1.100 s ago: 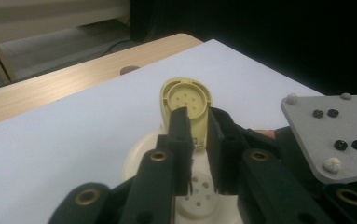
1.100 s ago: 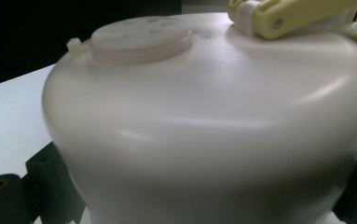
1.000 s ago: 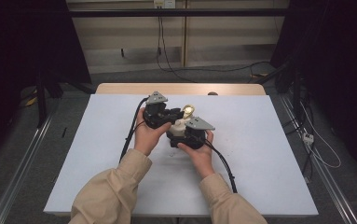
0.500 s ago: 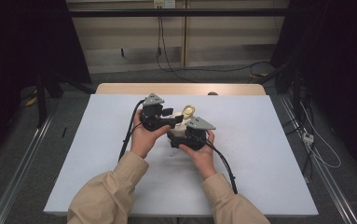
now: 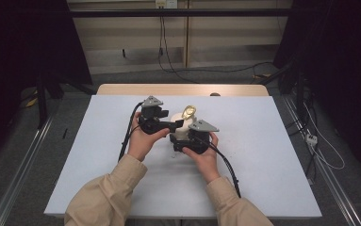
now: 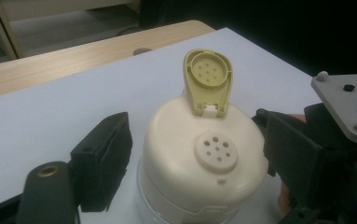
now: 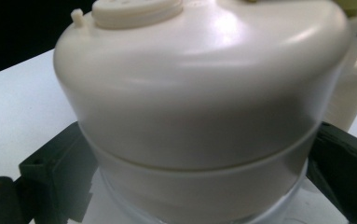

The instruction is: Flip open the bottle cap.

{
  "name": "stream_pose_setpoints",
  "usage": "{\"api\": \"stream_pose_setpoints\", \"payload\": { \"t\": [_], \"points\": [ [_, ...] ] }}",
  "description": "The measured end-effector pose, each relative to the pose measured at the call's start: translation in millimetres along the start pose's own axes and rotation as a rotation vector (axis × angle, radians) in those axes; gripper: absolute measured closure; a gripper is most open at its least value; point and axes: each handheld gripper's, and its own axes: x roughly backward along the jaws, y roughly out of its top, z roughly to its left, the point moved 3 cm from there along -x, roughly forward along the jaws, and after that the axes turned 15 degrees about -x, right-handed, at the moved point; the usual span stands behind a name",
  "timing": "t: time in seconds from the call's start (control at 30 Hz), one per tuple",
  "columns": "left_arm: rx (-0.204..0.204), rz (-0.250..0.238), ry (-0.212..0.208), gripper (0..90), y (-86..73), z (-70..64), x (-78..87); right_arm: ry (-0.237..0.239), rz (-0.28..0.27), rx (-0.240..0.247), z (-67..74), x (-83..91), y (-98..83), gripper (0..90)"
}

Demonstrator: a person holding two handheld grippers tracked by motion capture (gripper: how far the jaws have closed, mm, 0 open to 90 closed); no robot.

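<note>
Cream shaker stands mid-table, flap upright, clamped below the cap by the right gripper. We find the left gripper astride the cap, its jaws just opened, pads clear. Risk: a nudge could tip it, spilling through the open holes.

The shaker cap looks like smooth, glossy cream plastic, its flip lid a duller yellow plastic. The worktop has a matt pale sheet over wood.
</note>
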Motion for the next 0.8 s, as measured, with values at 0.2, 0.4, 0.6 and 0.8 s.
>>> {"api": "stream_pose_setpoints", "payload": {
  "t": [0.2,0.4,0.6,0.8],
  "points": [
    [-0.005,0.007,-0.007,18.7,-1.8,-0.3,0.7,0.001,0.012,0.023,-0.7,6.0,0.1,4.5],
    [-0.006,0.005,-0.021,15.2,-3.8,-3.0,1.4,-0.002,0.017,0.038,-2.9,16.9,-0.7,4.7],
    [-0.004,-0.007,-0.038,14.0,-5.9,-5.5,3.2,-0.012,0.02,0.041,-9.7,26.8,-3.0,4.7],
    [-0.007,-0.012,-0.053,12.0,-7.3,-6.4,12.6,-0.019,0.033,0.079,-11.4,35.9,-4.1,4.9]
  ]
}}
